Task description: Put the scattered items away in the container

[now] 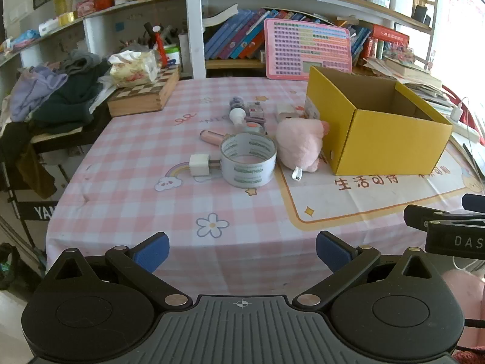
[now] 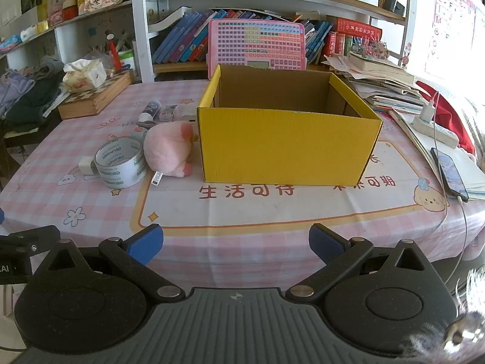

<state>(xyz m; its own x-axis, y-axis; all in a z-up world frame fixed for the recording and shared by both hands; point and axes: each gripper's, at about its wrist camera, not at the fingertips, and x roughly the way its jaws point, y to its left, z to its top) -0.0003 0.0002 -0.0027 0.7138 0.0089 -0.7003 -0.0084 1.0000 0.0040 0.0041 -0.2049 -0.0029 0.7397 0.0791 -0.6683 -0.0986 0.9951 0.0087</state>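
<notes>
**Scattered things lie left of the box; your left tool is the nearer one**

Start with the biggest piece. The yellow box (image 2: 288, 139) stands open-topped on the bench (image 2: 272, 212), straight ahead of your right tool (image 2: 235, 247) and, in the left wrist view, off to the right of your left tool (image 1: 242, 253). No items show inside it, though its floor is hidden from here. Its long side runs across the right tool's view.

Both tools hang back at the near edge of the bench with their jaws spread wide and nothing between them.

Everything to be tidied sits in one cluster left of the box, well ahead of both tools. From the left tool it lies ahead and only slightly right; from the right tool it is clearly off to the left. So the left tool looks the better placed to reach.

The pink plush toy (image 1: 300, 144) is touching the box's left wall, its tag trailing toward you. Just beside it on the left, the tape roll (image 1: 248, 159) lies flat, hole facing up. The white charger plug (image 1: 198, 165) is against the roll's left side, its long axis running left to right, prongs pointing at the roll. Behind them lie a pink tube (image 1: 212, 136), lengthwise across the view, and a small white bottle (image 1: 238, 112) pointing roughly toward you, among smaller bits I can't identify.
</notes>
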